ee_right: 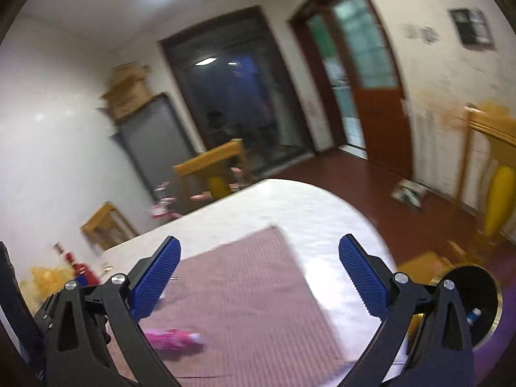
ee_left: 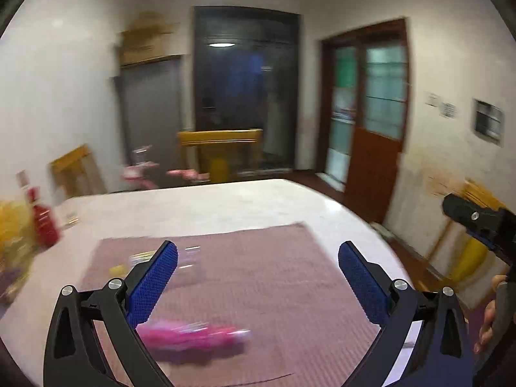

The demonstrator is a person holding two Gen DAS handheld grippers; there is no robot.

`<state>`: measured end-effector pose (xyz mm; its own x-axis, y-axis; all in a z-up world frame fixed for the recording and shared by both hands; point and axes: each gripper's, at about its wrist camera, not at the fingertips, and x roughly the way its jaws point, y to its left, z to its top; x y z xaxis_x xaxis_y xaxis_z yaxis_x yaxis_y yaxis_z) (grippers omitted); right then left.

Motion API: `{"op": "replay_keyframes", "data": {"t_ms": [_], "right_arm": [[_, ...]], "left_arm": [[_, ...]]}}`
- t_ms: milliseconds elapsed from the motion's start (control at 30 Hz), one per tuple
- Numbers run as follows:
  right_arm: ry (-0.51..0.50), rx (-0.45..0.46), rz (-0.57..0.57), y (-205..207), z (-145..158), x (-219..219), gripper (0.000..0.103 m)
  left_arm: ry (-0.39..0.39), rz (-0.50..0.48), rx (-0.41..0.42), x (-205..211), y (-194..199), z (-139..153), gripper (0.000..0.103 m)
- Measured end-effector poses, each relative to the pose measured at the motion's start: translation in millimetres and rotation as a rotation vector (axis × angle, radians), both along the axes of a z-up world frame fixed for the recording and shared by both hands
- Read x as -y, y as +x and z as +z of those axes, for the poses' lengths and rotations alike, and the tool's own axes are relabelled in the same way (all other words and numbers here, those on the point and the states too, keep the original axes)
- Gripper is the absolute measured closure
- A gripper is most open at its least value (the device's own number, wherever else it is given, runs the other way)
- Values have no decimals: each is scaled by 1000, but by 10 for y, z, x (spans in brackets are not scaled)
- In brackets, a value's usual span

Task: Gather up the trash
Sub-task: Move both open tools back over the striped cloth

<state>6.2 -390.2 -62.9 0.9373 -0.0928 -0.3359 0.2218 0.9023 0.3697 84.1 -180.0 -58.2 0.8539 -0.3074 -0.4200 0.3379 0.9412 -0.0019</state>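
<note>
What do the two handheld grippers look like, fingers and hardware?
Both match: the left gripper and right gripper have black angular link arms with triangular cutouts and round silver pivot screws. Their fingers carry blue pads: a fine mesh texture on the left, ridges on the right. No cables visible.

A pink wrapper (ee_left: pixel 190 338) lies flat on the pinkish ribbed mat (ee_left: pixel 258 274), near the mat's front edge. It is long and crumpled, bright magenta with a paler, whitish end toward the right, and blurred, so any print on it cannot be read. Further back on the same mat, toward its left side, sit a few small scraps (ee_left: pixel 142 258), yellowish and clear; they are too smeared to tell what they are.
</note>
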Motion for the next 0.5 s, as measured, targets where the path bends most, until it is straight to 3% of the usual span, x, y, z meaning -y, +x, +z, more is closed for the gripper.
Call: {"op": "replay_keyframes", "data": {"t_ms": [167,500], "right_arm": [[-52,36,109,145,166,-446,5],[-114,31,136,224,229,-741,5]], "left_arm": [[-12,189,33,-586,-46,53,6],[-72,235,19,-1118,-118,63,6]]}}
